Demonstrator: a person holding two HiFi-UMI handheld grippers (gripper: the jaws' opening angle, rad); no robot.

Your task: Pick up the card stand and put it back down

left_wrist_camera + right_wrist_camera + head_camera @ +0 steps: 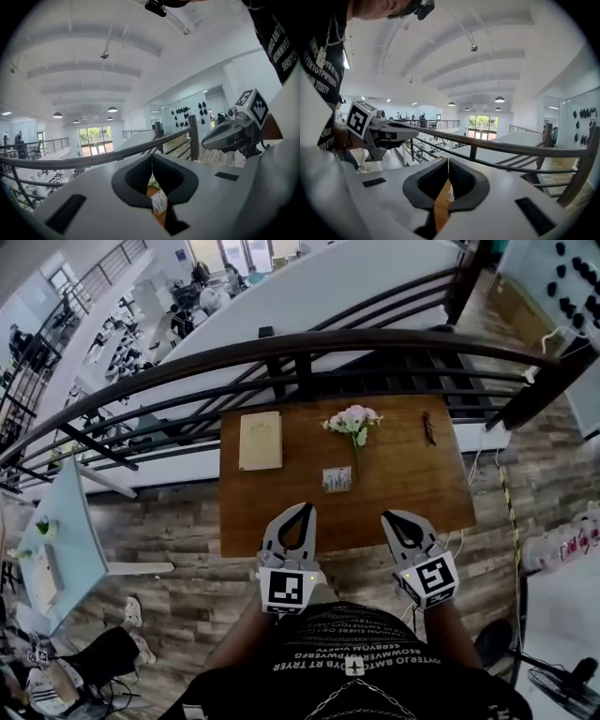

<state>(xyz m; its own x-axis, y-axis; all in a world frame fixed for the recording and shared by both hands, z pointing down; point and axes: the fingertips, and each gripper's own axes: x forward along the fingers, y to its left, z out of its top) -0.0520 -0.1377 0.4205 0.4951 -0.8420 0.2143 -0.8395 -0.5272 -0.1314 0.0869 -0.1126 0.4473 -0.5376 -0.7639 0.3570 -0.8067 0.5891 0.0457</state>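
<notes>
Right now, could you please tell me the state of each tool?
Left tool: closed, holding nothing.
Right tool: closed, holding nothing.

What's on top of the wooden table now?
A cream book, pink flowers, the card stand and a small dark item. The left gripper and right gripper hide some of the table's near edge.

bright even daylight, glowing far windows; heavy fisheye bending, dark vignetted corners, near jaws softly blurred
</notes>
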